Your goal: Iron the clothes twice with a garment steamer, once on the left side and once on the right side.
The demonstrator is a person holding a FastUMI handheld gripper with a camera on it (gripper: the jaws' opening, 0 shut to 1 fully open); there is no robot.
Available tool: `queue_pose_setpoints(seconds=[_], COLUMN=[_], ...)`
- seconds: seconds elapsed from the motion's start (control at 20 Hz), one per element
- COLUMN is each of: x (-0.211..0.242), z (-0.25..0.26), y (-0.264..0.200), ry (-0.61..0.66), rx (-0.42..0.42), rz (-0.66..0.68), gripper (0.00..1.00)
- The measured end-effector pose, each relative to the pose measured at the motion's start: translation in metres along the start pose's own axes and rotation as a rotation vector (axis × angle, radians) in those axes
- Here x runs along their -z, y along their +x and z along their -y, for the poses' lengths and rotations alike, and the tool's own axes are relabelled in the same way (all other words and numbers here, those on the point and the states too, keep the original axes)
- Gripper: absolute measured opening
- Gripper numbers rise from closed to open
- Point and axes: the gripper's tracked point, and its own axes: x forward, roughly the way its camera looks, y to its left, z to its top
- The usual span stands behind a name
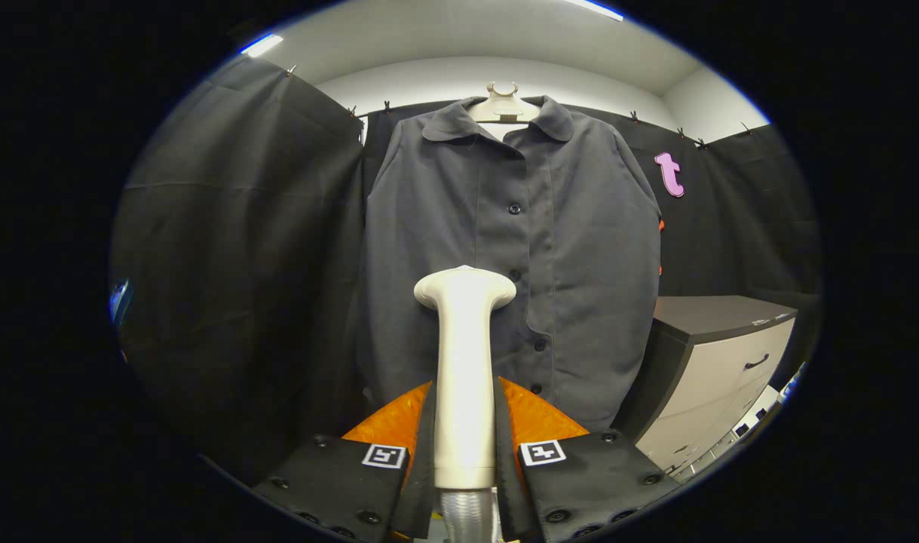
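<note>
A dark grey buttoned shirt [504, 256] hangs on a pale hanger [503, 108] in front of the black cloth wall, straight ahead of me. My gripper [465, 422] is shut on the cream handle of the garment steamer [465, 362]. The handle stands upright between the fingers. Its wide head points at the lower middle of the shirt, beside the button line. Whether the head touches the fabric I cannot tell. A ribbed grey hose [468, 516] leaves the handle's bottom end.
A low cabinet with pale drawers and a dark top [719, 354] stands to the right of the shirt, close to its hem. Black cloth walls close in on the left and behind.
</note>
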Motion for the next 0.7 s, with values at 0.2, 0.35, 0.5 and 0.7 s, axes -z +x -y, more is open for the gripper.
queue_pose_setpoints(seconds=[0.2,0.35,0.5,0.7], x=[0.016,0.025,0.032,0.034], z=[-0.003,-0.004,-0.005,-0.006], y=[-0.004,-0.006,-0.005,-0.005], ry=[-0.007,-0.007,-0.013,-0.015], rx=[-0.006,-0.007,-0.005,0.000], rz=[-0.029,-0.047,-0.061,-0.071], gripper=[0.41,0.41,0.41,0.41])
